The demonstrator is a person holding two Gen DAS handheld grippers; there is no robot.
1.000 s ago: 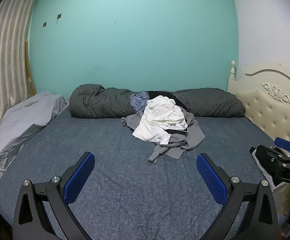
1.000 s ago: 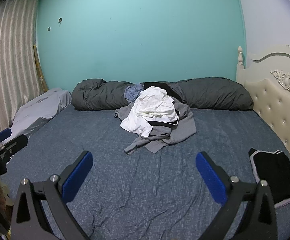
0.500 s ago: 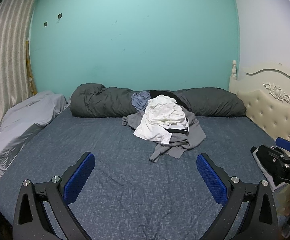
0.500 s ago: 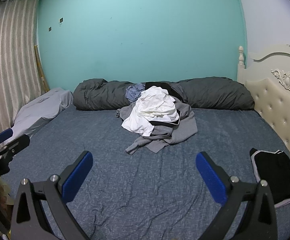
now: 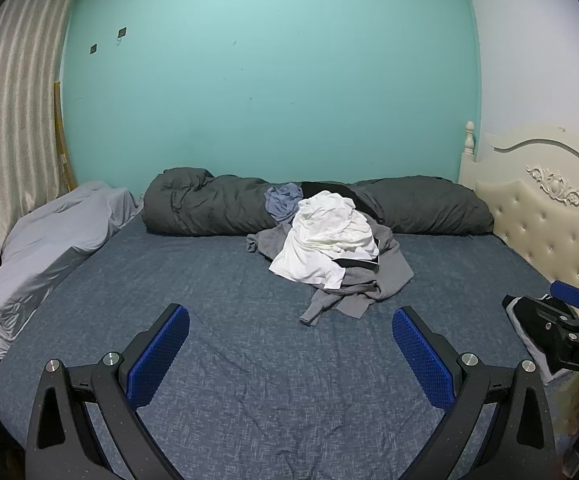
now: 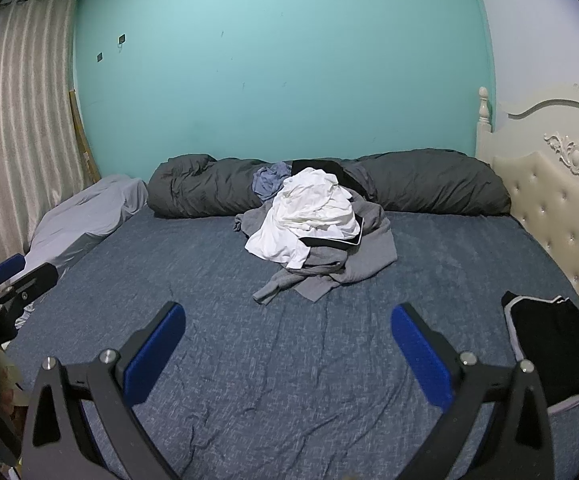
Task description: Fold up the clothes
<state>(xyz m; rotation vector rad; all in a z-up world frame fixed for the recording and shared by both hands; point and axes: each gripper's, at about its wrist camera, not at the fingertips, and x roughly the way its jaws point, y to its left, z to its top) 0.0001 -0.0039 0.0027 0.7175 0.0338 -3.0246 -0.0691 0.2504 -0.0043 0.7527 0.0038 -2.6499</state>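
A heap of clothes lies mid-bed toward the far side: a crumpled white shirt [image 5: 329, 236] [image 6: 309, 216] on top of a grey garment [image 5: 373, 280] [image 6: 341, 264], with a blue-grey piece [image 5: 283, 202] [image 6: 267, 180] behind. A folded black garment with white trim [image 6: 549, 348] rests at the bed's right edge. My left gripper [image 5: 289, 356] hovers open over the near part of the blue bedsheet [image 5: 229, 300], nothing between its fingers. My right gripper [image 6: 287, 354] is likewise open and empty, well short of the heap.
A rolled dark grey duvet [image 5: 209, 208] [image 6: 429, 184] runs along the teal wall. A light grey sheet [image 5: 49, 248] is bunched at the left edge by the curtain [image 6: 17, 120]. A cream tufted headboard [image 6: 561, 208] borders the right side.
Both grippers have drifted slightly; the heap sits a touch to the right in both views. Both stay open and empty.
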